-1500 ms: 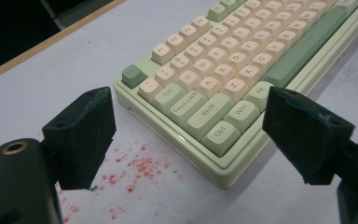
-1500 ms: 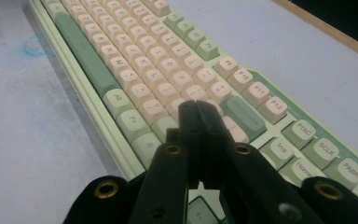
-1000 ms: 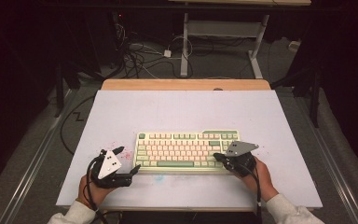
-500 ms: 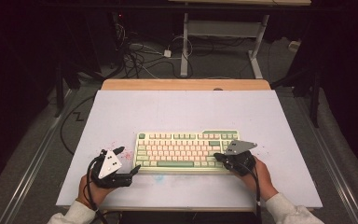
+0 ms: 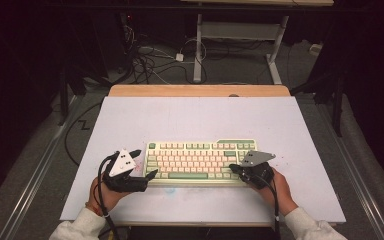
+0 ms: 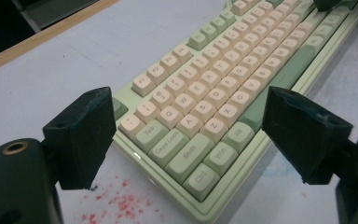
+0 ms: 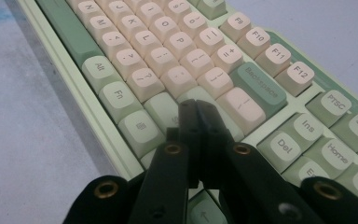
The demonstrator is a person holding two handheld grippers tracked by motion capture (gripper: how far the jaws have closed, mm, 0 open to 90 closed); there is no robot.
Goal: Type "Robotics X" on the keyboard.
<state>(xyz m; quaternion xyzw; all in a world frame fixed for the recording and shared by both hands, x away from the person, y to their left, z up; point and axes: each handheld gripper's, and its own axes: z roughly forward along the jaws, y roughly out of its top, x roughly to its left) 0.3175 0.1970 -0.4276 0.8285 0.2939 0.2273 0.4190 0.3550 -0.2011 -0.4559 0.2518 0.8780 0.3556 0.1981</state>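
A pale green keyboard [image 5: 200, 160] with cream keys lies on the white table sheet, near the front edge. My left gripper [image 5: 147, 162] is at the keyboard's left end, open; in the left gripper view its jaws [image 6: 191, 135] stand wide on either side of the corner with the Ctrl and Shift keys, touching nothing. My right gripper [image 5: 233, 168] is at the keyboard's right end, shut with nothing between its jaws. In the right gripper view its closed tips [image 7: 198, 109] sit low over the green keys below Backspace [image 7: 259, 89]; whether they press a key I cannot tell.
The white sheet [image 5: 195, 120] covers a wooden table, whose edge [image 5: 200, 90] shows at the far side. Red specks [image 6: 116, 203] stain the sheet by the keyboard's left corner. Cables [image 5: 150, 60] and a desk frame [image 5: 240, 30] stand on the dark floor beyond.
My left gripper has risen a little and shifted toward the keyboard's left end. The right gripper and the keyboard have not moved.
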